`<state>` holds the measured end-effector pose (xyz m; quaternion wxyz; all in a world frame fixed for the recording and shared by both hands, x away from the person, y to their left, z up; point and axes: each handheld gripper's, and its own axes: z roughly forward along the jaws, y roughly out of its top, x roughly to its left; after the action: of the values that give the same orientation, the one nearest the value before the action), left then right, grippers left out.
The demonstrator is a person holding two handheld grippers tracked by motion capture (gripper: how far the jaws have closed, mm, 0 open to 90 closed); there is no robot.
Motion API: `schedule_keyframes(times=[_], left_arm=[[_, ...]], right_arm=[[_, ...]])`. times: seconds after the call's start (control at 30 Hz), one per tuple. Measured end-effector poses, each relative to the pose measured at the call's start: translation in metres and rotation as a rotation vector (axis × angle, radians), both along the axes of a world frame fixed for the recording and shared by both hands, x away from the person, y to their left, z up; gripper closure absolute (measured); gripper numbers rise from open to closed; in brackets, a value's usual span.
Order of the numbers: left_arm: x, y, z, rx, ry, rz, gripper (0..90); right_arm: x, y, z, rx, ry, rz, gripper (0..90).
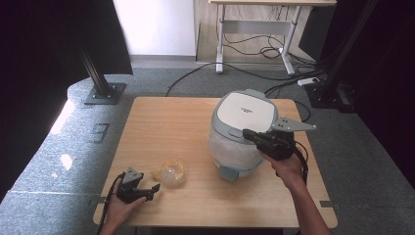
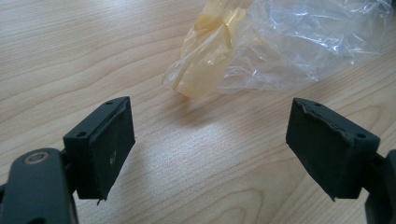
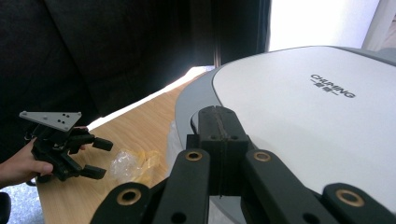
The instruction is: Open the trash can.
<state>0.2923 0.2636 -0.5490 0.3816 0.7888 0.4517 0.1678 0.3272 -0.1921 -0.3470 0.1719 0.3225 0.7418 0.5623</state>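
Table (image 1: 166,122): pale wood-grain top, smooth, satin sheen. Rice cooker (image 1: 243,128) on it: plastic, lid matt white w/ grey-blue rim, body wrapped in cloudy clear film. Left of cooker: crumpled bag (image 1: 170,173), thin glossy clear plastic w/ yellowish tape. Left gripper (image 1: 152,190) & right gripper (image 1: 246,132): matt black plastic, pads (image 2: 111,144) rubbery, edges worn, brass-look pivots. Floor round table: grey carpet, rough.

Bright daylight from the far window, glare on the table (image 1: 161,122), dark surroundings, sharp focus.

The rice cooker's lid (image 3: 308,121) reads "CHUNING".
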Motion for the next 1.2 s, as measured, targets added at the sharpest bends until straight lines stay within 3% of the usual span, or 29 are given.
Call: schedule_keyframes(times=[0.53,1.2], left_arm=[[0.001,0.0,-0.001,0.007,0.006,0.0,15.1],[0.002,-0.002,-0.001,0.009,0.011,-0.005,15.1]], right_arm=[[0.017,0.017,-0.002,-0.005,0.035,0.016,89.9],[0.018,0.015,-0.005,0.02,0.05,0.04,89.9]])
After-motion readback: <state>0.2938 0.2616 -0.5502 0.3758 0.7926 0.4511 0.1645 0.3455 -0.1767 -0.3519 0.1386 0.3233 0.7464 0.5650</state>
